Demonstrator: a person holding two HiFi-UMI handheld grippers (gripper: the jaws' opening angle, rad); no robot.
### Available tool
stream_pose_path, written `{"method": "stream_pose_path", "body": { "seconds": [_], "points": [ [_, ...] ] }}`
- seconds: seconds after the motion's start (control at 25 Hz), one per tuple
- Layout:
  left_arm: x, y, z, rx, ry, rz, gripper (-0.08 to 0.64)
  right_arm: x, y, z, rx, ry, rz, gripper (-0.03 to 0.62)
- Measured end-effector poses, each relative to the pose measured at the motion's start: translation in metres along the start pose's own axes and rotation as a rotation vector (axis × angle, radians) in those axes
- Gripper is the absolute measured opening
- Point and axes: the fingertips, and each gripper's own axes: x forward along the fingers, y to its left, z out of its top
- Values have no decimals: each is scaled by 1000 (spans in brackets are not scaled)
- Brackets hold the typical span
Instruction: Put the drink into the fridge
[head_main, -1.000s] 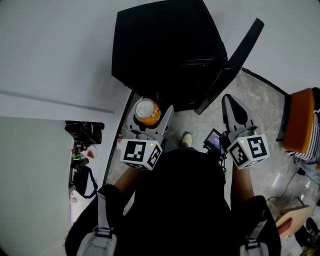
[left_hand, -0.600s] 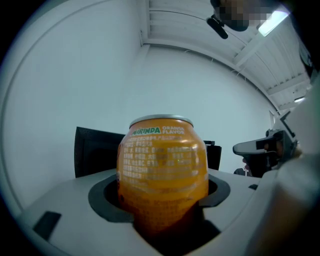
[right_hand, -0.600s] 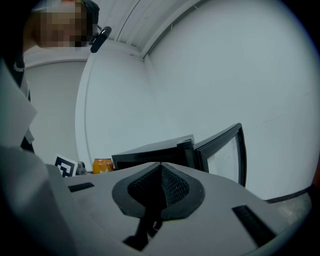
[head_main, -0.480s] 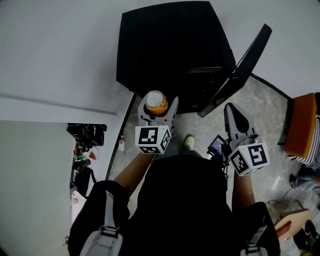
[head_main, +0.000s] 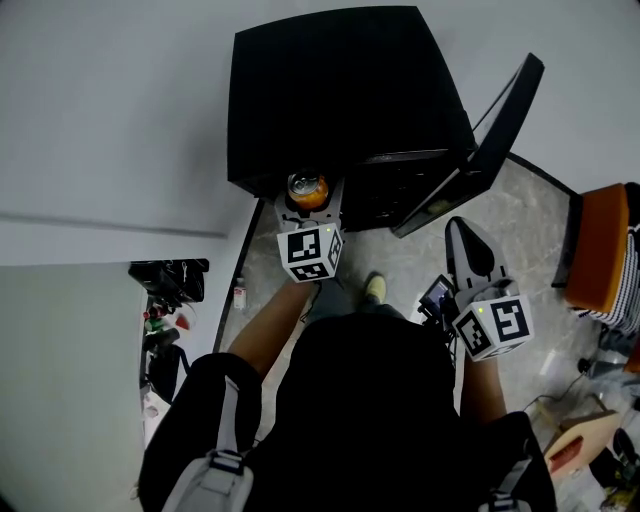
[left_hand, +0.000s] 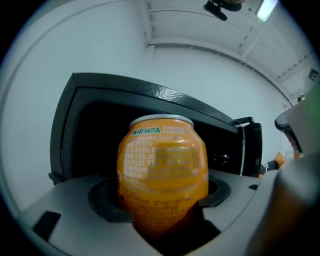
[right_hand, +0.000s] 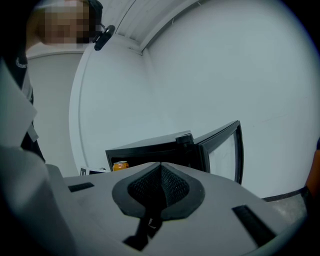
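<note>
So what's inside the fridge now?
Only dark shows inside the fridge; shelves or contents cannot be made out. The orange can, held in the left gripper, sits at its opening.

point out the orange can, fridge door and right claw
orange metal drink can (left_hand: 162, 175), left gripper view, printed side
black fridge's open door (head_main: 490, 140), head view, upper edge
grey right claw (right_hand: 160, 166), right gripper view, closed tips

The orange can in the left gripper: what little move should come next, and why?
Probably ease the left gripper forward into the fridge. Its jaws are shut on the orange can, which sits right at the dark opening, and the door stands open.
</note>
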Motion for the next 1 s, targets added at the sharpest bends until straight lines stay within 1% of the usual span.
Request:
{"method": "stream_pose_path", "body": {
  "seconds": [0.12,0.28,0.48,0.84,0.96,1.0],
  "points": [
    [6,4,1,4,-11,12,348,1,-2,1,-2,0,-3,8],
    [13,10,4,-17,-20,28,348,3,-4,3,-1,-8,-4,8],
    [26,16,5,-10,-18,54,348,9,-4,4,-3,-7,3,8],
    [41,22,4,37,1,97,348,12,-8,6,-4,-10,-2,8],
    [44,18,6,82,12,97,348,12,-10,6,-2,-13,-4,8],
    [46,17,5,86,16,96,348,12,-10,7,-2,-13,-5,8]
  ]
}}
